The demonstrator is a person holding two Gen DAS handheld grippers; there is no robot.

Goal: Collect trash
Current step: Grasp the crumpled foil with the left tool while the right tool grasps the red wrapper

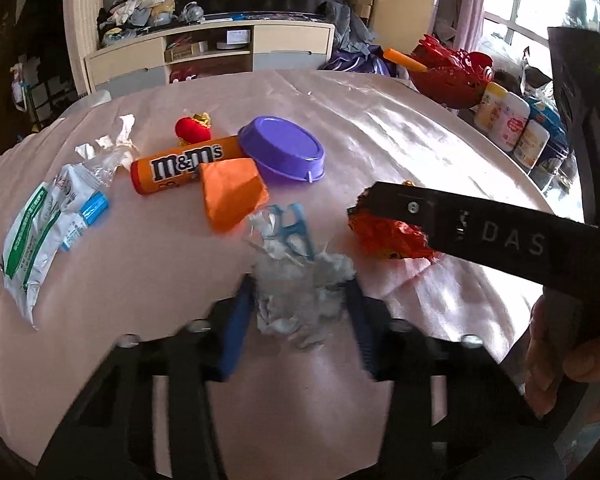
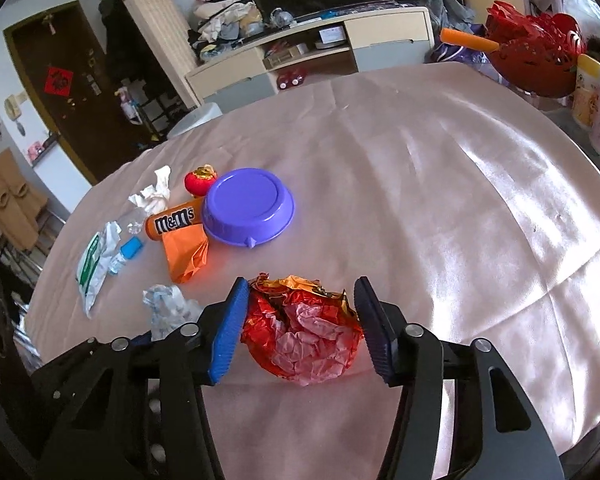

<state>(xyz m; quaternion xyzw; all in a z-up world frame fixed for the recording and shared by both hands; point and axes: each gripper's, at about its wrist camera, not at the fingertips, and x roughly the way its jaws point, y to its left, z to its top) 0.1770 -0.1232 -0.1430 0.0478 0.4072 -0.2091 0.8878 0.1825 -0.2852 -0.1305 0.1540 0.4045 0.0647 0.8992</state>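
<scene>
A crumpled clear plastic wrapper (image 1: 300, 292) with blue print lies on the pink tablecloth between the blue pads of my left gripper (image 1: 300, 284); the jaws stand apart around it. A crumpled red and gold foil wrapper (image 2: 304, 332) lies between the pads of my right gripper (image 2: 300, 296), whose jaws touch or nearly touch its sides. The foil wrapper also shows in the left wrist view (image 1: 388, 232) under the right gripper's black finger. The clear wrapper also shows in the right wrist view (image 2: 168, 308).
An upturned purple bowl (image 2: 248, 208), an M&M's tube (image 2: 172, 224), an orange paper bag (image 2: 186, 256), a red ornament (image 2: 198, 182), a white tissue (image 2: 154, 196) and a green-white packet (image 2: 96, 268) lie left. A red basket (image 2: 536, 56) and canisters (image 1: 508, 120) stand at the far right.
</scene>
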